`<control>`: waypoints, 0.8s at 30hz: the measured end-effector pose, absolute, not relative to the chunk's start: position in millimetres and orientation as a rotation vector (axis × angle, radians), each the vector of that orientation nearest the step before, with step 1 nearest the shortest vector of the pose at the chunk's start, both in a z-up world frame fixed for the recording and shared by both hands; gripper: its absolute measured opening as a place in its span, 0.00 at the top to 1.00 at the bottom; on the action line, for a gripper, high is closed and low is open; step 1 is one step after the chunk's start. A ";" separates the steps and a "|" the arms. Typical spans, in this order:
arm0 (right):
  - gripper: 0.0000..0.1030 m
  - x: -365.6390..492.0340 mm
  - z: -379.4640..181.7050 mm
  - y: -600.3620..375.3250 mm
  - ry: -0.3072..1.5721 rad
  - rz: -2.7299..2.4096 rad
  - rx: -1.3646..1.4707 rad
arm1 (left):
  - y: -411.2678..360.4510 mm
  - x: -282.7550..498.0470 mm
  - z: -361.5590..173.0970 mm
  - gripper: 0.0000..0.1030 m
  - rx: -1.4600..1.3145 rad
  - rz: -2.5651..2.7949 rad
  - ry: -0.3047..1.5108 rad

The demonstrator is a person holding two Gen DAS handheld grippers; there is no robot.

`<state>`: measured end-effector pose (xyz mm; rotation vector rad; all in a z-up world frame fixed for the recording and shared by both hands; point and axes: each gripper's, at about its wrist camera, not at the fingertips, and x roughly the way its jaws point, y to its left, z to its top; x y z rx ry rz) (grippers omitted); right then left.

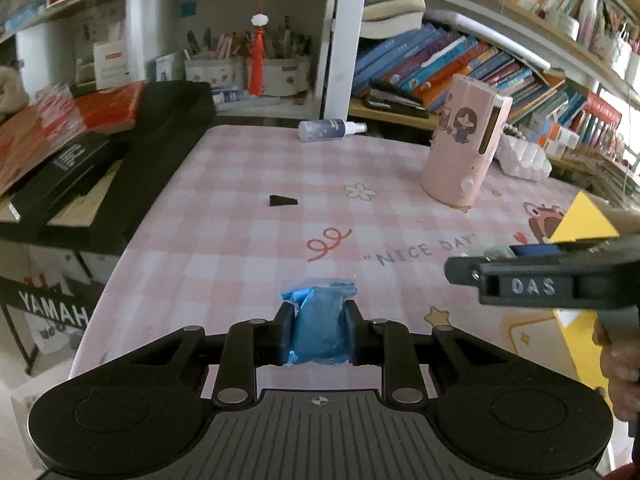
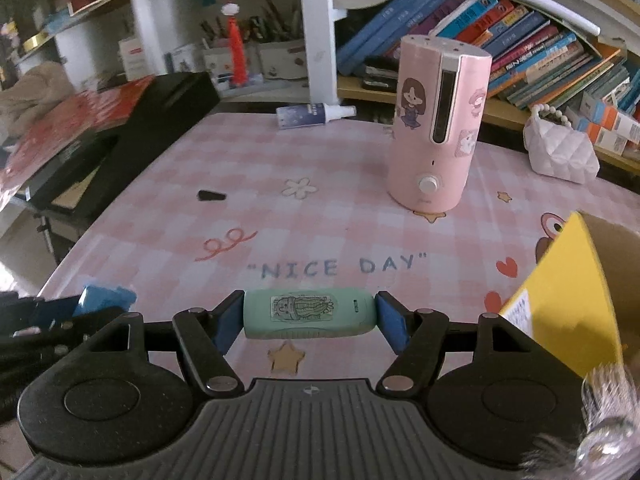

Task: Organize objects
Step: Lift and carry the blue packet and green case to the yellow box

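My left gripper (image 1: 319, 330) is shut on a crumpled blue plastic packet (image 1: 318, 322), held just above the pink checked tablecloth (image 1: 240, 240). The same blue packet (image 2: 106, 298) shows at the left edge of the right wrist view. My right gripper (image 2: 310, 320) is shut on a mint-green oblong device (image 2: 308, 314) with a cactus sticker, gripped end to end between the blue pads. The right gripper (image 1: 532, 280) also appears from the side at the right of the left wrist view. A yellow cardboard box (image 2: 568, 300) stands open at the right.
A tall pink humidifier (image 2: 434, 128) stands on the table beyond the "NICE DAY" print. A small black wedge (image 2: 211, 195) lies mid-left, a spray bottle (image 2: 312, 115) lies at the far edge, a white quilted bag (image 2: 560, 152) at far right. Bookshelves behind; black cases (image 2: 152, 128) at left.
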<state>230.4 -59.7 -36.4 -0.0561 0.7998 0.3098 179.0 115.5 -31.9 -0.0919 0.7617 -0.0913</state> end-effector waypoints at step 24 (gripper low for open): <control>0.35 84.3 -9.4 -91.0 0.773 0.290 -0.067 | 121.2 49.1 14.8 0.78 -0.187 -0.150 0.660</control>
